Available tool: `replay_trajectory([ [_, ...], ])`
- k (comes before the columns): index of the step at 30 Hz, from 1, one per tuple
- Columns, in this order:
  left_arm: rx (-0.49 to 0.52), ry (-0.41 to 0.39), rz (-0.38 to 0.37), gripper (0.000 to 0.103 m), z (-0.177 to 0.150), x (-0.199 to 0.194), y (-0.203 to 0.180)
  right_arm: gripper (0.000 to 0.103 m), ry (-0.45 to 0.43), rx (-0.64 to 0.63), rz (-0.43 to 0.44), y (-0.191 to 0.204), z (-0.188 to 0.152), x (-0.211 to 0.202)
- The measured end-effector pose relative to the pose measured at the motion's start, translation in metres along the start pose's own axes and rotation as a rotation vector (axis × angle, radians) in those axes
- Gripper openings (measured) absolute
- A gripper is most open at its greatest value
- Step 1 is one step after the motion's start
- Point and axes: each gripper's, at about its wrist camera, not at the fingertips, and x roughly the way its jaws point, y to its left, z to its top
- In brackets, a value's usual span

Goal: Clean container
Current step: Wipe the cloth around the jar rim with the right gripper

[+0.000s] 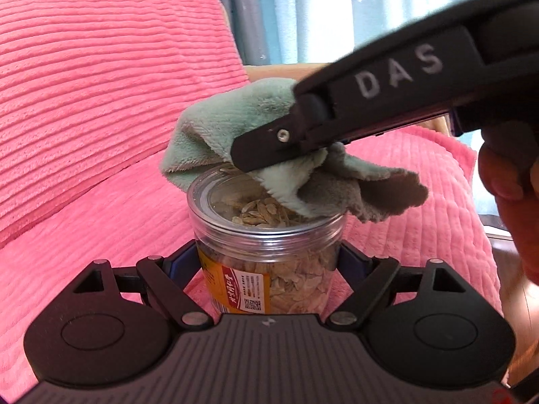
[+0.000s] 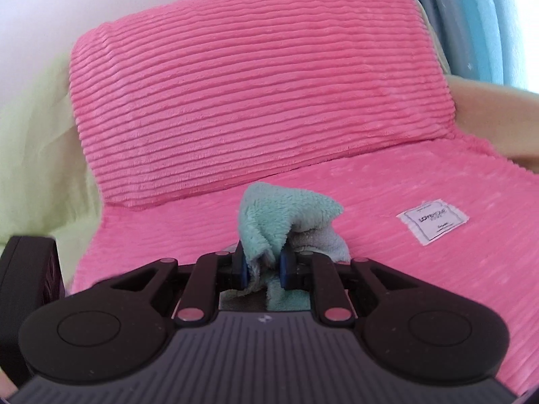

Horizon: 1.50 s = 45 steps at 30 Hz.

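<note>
Closest to my L cam, the left gripper (image 1: 269,262) has both fingers clamped on a clear plastic jar (image 1: 267,252), upright, lid off, dried flakes inside, orange label facing me. Jar sits over the pink ribbed cushion (image 1: 84,101), w/ the seat's back edge behind it. My right gripper (image 2: 263,266) is closed tight on a green cloth (image 2: 286,208); in L cam the cloth drapes onto the jar's rim on the R side, touching it.
</note>
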Motion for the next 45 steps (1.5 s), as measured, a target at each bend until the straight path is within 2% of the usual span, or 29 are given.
replay_trajectory([
  [4,0.016,0.002,-0.013,0.085,0.000,-0.002,0.000,0.013,0.006,-0.056,-0.007,0.001,-0.006,-0.011],
  [12,0.037,0.002,-0.041,0.085,0.001,-0.001,0.002,0.014,0.030,-0.084,0.038,0.005,-0.011,-0.029],
  [21,0.036,-0.008,-0.077,0.085,0.001,0.001,0.010,0.014,0.020,-0.093,0.085,0.018,-0.013,-0.026],
  [24,0.039,-0.012,-0.086,0.085,0.001,0.001,0.010,0.014,0.004,-0.095,0.069,0.017,-0.011,-0.020],
  [28,0.058,-0.020,-0.097,0.084,0.000,0.001,0.008,0.014,-0.017,-0.081,0.004,0.010,-0.009,-0.016],
  [36,0.078,-0.017,-0.103,0.084,0.000,0.001,0.006,0.014,-0.005,-0.088,-0.052,0.002,-0.012,-0.024],
  [42,0.077,-0.010,-0.085,0.085,0.000,0.004,-0.006,0.014,0.000,-0.114,-0.061,0.007,-0.015,-0.033],
  [45,0.074,-0.010,-0.088,0.085,-0.001,0.003,-0.006,0.014,0.003,-0.126,-0.038,0.011,-0.018,-0.039],
])
